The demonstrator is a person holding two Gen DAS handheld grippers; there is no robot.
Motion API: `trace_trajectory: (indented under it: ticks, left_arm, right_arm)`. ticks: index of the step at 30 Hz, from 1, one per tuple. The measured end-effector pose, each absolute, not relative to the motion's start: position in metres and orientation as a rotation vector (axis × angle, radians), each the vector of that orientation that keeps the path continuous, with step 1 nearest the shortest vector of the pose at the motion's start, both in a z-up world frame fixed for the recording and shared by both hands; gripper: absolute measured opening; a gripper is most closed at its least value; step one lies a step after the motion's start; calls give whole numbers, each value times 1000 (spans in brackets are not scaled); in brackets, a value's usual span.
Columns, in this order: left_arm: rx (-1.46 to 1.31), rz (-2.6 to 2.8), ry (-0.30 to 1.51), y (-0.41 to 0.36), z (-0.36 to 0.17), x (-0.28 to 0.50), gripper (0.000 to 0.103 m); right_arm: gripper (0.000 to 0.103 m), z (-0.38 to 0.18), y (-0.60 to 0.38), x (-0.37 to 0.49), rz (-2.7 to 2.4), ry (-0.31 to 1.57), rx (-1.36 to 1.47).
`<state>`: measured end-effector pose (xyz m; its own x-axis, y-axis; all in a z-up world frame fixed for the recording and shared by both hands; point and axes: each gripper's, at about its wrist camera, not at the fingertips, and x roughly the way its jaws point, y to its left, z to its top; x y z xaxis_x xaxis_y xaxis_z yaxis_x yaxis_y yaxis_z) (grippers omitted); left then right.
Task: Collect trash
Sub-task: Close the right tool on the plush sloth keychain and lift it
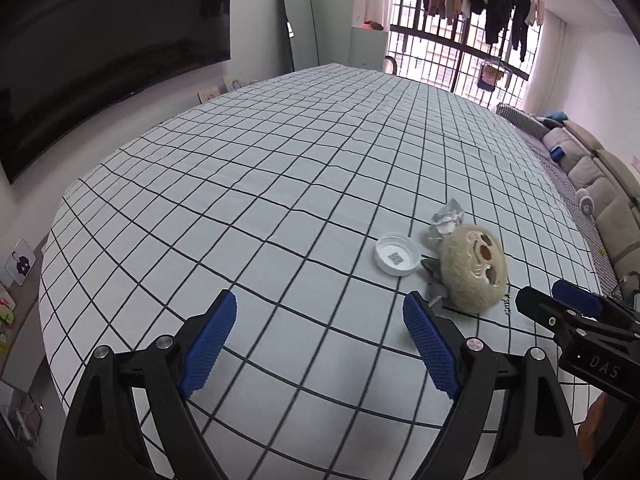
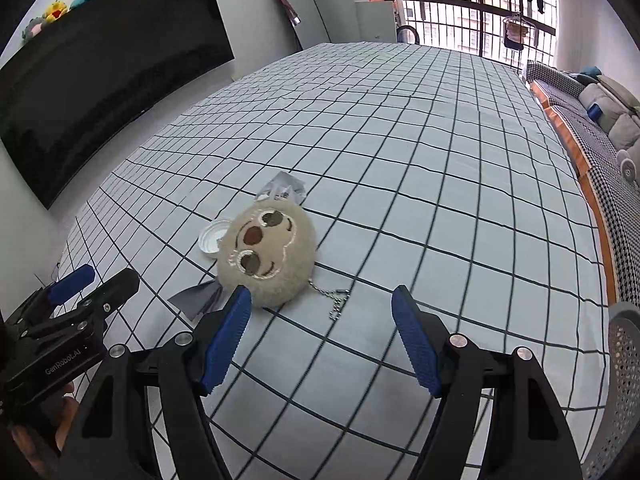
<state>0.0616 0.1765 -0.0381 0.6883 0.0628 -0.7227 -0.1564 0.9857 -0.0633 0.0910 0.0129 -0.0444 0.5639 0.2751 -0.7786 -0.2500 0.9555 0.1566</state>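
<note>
A beige plush sloth head [image 1: 474, 270] with a small metal chain [image 2: 338, 300] lies on a table covered by a white checked cloth [image 1: 260, 184]. A white plastic lid [image 1: 397, 254] lies just left of it. A crumpled silver wrapper [image 1: 446, 222] lies behind it and a grey scrap [image 2: 198, 298] sticks out from under it. My left gripper [image 1: 320, 318] is open and empty, short of the lid. My right gripper [image 2: 322, 312] is open and empty, its left fingertip [image 2: 240, 300] close to the plush [image 2: 266, 256]. The lid also shows in the right wrist view [image 2: 210, 238], as does the wrapper [image 2: 282, 188].
A large dark TV [image 2: 100, 92] hangs on the left wall. A mirror [image 1: 298, 26] leans on the far wall beside a barred window with hanging clothes [image 1: 480, 0]. A sofa [image 1: 600, 184] runs along the right. A perforated white basket [image 2: 624, 360] stands at the table's near right.
</note>
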Motion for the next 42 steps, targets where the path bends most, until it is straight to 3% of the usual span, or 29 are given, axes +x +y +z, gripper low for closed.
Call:
trace_trajectory:
  ticks: [8, 27, 29, 30, 31, 32, 42]
  left_arm:
    - [-158, 171, 809, 206, -45, 65, 88]
    - [-188, 186, 829, 220, -55, 64, 89]
    - [-184, 182, 828, 218, -54, 64, 89]
    - [-182, 180, 828, 215, -53, 64, 89]
    - [-181, 178, 828, 213, -53, 63, 89]
    - [-180, 175, 828, 212, -52, 63, 89]
    - [-146, 115, 833, 180, -44, 65, 89]
  right_arm:
    - [81, -50, 43, 110, 323, 939, -10]
    - [81, -66, 66, 131, 304, 974, -80]
    - [80, -65, 66, 130, 303, 969, -87]
    - [74, -65, 66, 129, 307, 968, -87]
    - [62, -64, 65, 128, 316, 971, -82]
    - [60, -64, 64, 128, 317, 976, -82]
    - [59, -44, 17, 106, 279, 940, 9]
